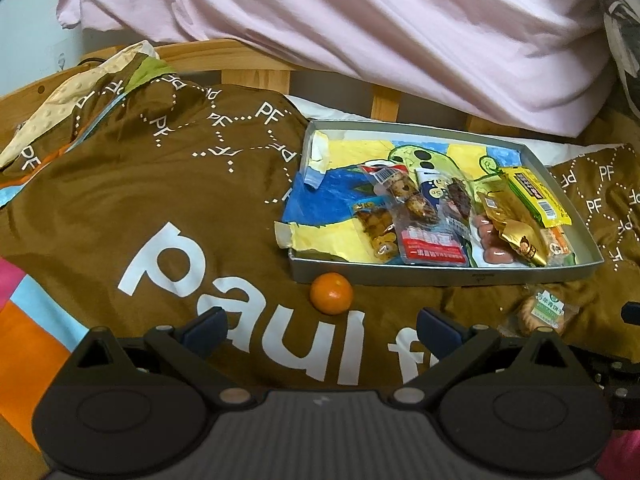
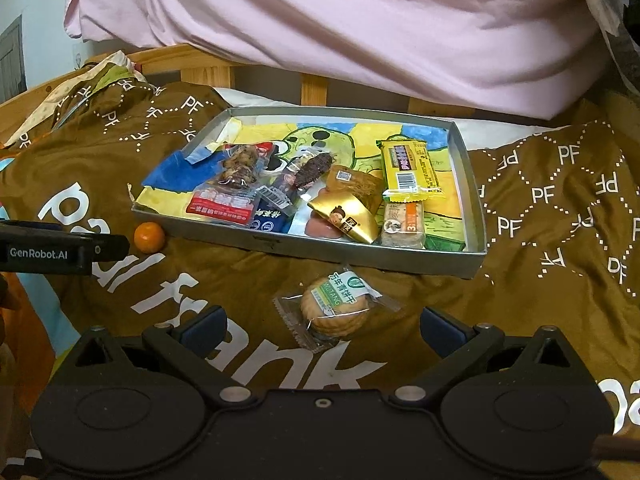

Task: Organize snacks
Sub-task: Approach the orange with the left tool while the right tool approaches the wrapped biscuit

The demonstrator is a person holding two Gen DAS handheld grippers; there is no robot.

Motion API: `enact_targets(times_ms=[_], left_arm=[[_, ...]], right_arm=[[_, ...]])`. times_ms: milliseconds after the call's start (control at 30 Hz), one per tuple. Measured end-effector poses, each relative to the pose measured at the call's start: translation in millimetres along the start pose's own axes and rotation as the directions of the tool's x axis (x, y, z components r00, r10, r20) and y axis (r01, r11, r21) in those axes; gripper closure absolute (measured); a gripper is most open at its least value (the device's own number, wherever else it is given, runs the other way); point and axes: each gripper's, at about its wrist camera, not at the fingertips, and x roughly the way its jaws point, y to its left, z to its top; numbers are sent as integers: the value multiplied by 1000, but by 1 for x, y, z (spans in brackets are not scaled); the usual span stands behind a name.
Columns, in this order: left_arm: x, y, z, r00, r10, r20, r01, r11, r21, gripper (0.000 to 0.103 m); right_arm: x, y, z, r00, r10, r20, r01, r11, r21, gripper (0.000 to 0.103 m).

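Only the right wrist view shows the left gripper [image 2: 100, 246] side-on at nine o'clock, near one mandarin [image 2: 149, 236]. Both grippers gape apart, holding nothing. One biscuit packet [image 2: 334, 308] lies between the right gripper [image 2: 322, 326] fingers, at six o'clock of the one grey tray [image 2: 360, 254] of wrapped snacks.

the left gripper [image 1: 320, 330] is sitting with its jaws spread, bare brown blanket [image 1: 140, 200] lying between it and the orange [image 1: 332, 293], which is resting just beside the tray's [image 1: 400, 274] near wall. the right gripper [image 2: 320, 330], also spread, is facing the cracker packet [image 2: 336, 308] with nothing between. packets are crowding the tray's near half; its far half is lying bare.
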Motion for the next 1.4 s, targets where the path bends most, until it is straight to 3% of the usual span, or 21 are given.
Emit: enact_targets(times_ms=[533,900,1267,1400], left_arm=[[3,3,1,1000,9,7,-9,1000,-16,1],[44,1,4,997,-76,14,76,997,11,1],[87,-5,11,992,-113,-63,119,988,103,1],[95,-13,9,989,-130,-74,142,973,181,1]], right_arm=[[2,-1,0,1000,-10,15,10,1000,6,1],[37,3,1,998,-52,45,52,999,15,1],[76,-1,-1,993,-121,-16,122,989,80,1],[81,2,-9,992,-124,-1,124,991,43,1]])
